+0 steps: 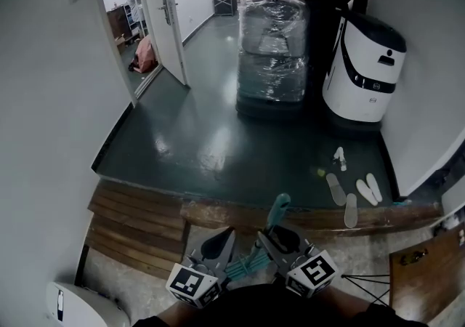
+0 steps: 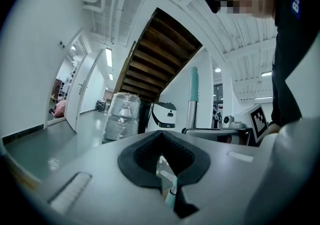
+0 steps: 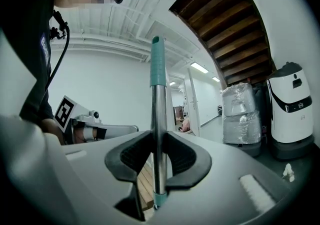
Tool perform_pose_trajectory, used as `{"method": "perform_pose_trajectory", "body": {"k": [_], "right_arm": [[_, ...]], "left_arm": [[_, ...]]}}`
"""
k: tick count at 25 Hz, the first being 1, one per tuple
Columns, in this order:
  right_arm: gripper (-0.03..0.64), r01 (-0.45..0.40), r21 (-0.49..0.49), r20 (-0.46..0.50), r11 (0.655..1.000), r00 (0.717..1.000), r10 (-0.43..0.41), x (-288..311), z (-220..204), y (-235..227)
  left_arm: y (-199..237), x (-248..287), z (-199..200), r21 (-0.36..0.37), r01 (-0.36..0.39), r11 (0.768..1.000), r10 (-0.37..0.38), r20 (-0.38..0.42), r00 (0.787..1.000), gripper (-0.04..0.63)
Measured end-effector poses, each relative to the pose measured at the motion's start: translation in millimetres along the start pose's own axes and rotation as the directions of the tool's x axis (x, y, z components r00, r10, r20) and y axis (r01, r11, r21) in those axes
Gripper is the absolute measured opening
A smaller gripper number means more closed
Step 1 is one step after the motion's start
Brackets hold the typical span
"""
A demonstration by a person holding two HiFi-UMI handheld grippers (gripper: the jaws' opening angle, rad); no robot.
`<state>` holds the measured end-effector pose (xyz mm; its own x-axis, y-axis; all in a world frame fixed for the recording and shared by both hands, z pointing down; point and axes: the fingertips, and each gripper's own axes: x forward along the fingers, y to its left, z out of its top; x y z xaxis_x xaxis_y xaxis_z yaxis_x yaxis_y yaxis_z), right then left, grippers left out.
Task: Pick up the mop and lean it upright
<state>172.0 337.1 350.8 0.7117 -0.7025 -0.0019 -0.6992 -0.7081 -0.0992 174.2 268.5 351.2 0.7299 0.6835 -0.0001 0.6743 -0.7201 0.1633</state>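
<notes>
The mop's metal handle with a teal grip on top stands upright between the pads of my right gripper, which is shut on it. In the head view the teal grip rises just above the right gripper, and teal mop strands hang below, between the two grippers. My left gripper is held level beside it on the left, apart from the handle. Its pads stand slightly apart with floor showing through the gap. A small teal piece shows low in that gap. The handle appears to its right.
Ahead lies a dark green floor with a plastic-wrapped pallet, a white service robot and several pale slippers. Wooden steps drop at the left. A white wall closes the left side, with an open door beyond.
</notes>
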Motion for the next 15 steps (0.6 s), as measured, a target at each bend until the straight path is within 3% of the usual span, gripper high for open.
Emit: {"method": "perform_pose_trajectory", "body": {"k": [5, 9, 12, 15], "right_arm": [[0.104, -0.063, 0.01, -0.032, 0.998, 0.997, 0.063, 10, 1, 13], [0.104, -0.156, 0.006, -0.033, 0.988, 0.987, 0.156, 18, 2, 24], [0.104, -0.251, 0.002, -0.03, 0.968, 0.968, 0.251, 26, 1, 36], [0.104, -0.349, 0.004, -0.027, 0.937, 0.937, 0.349, 25, -1, 46]], "left_arm": [[3, -6, 5, -0.017, -0.048, 0.999, 0.048, 0.0, 0.999, 0.012], [9, -17, 3, -0.015, -0.139, 0.99, 0.139, 0.004, 0.99, 0.012], [16, -34, 4, -0.011, -0.24, 0.971, 0.24, 0.009, 0.971, 0.012], [14, -56, 6, -0.013, -0.366, 0.931, 0.366, 0.004, 0.931, 0.012]]}}
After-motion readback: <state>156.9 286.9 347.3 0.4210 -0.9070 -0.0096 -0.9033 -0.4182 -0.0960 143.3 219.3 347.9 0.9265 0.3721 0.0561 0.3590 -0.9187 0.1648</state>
